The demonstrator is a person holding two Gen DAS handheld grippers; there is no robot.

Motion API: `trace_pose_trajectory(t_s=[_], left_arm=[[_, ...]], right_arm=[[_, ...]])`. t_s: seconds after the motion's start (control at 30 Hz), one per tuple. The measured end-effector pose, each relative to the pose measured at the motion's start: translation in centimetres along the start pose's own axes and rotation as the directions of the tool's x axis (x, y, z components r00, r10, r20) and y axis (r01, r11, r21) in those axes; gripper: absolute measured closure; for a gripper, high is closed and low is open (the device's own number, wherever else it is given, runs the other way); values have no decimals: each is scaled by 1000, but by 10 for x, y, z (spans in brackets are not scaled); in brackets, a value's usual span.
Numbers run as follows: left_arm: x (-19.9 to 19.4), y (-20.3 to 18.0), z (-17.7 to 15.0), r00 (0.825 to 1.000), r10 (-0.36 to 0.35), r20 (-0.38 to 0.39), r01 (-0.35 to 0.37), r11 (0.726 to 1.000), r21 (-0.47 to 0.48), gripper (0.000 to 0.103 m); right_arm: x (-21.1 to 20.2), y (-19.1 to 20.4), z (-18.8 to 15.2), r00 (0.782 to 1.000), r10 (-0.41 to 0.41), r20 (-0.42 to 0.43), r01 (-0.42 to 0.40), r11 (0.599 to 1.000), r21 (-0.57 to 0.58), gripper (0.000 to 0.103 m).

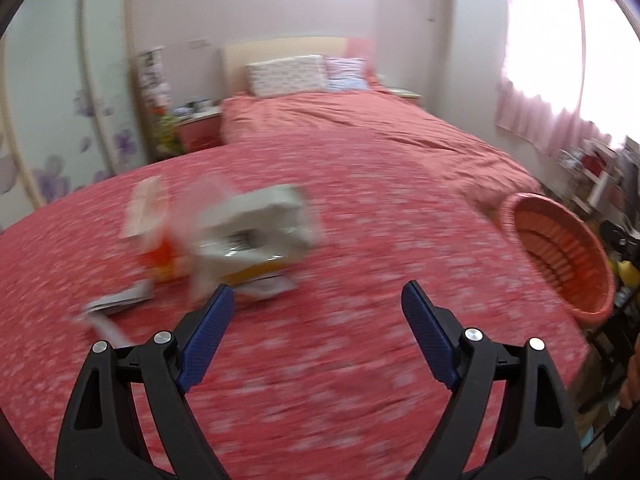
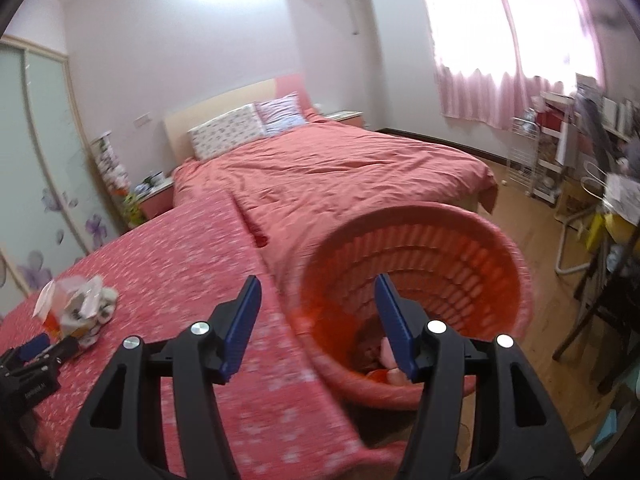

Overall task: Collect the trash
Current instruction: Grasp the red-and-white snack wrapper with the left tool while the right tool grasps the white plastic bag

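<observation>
A blurred heap of trash, white wrappers and an orange-yellow packet, lies on the red patterned bedspread. My left gripper is open with nothing between its blue pads, its left fingertip just short of the heap. A salmon-pink plastic basket stands by the bed's edge with some pink and orange scraps at its bottom. My right gripper hangs over the basket's near rim, jaws apart and empty. The same heap of trash shows far left in the right wrist view, with my left gripper beside it.
The basket sits at the right edge of the left wrist view. A bed with pillows and a red duvet fills the room's middle. Wardrobe doors stand left, a nightstand beside them. Shelves and a chair crowd the right by the curtained window.
</observation>
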State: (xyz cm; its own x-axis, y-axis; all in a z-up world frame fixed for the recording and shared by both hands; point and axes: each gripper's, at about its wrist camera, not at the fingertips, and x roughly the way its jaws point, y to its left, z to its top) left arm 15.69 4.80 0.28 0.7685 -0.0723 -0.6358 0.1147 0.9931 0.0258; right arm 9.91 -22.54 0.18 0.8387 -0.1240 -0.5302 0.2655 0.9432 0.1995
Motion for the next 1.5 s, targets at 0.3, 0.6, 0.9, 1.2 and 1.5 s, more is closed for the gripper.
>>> trace_pose_trajectory(t_s=[0.3, 0.6, 0.9, 1.2, 1.5], left_arm=[[-3, 125, -17, 978, 203, -43, -207, 967, -150, 19], [45, 164, -17, 966, 193, -170, -225, 955, -196, 22], [63, 168, -13, 970, 123, -207, -168, 963, -212, 69], [51, 186, -11, 976, 138, -169, -176, 956, -233, 85], [11, 209, -11, 979, 177, -99, -198, 943, -269, 85]], right_arm=[[-4, 68, -13, 996, 80, -38, -83, 992, -96, 44], [0, 119, -21, 989, 125, -72, -136, 977, -162, 43], [8, 154, -26, 982, 159, -97, -177, 959, -221, 42], [20, 191, -28, 968, 216, -132, -244, 935, -259, 42], [63, 236, -23, 923, 306, -233, -354, 913, -205, 53]])
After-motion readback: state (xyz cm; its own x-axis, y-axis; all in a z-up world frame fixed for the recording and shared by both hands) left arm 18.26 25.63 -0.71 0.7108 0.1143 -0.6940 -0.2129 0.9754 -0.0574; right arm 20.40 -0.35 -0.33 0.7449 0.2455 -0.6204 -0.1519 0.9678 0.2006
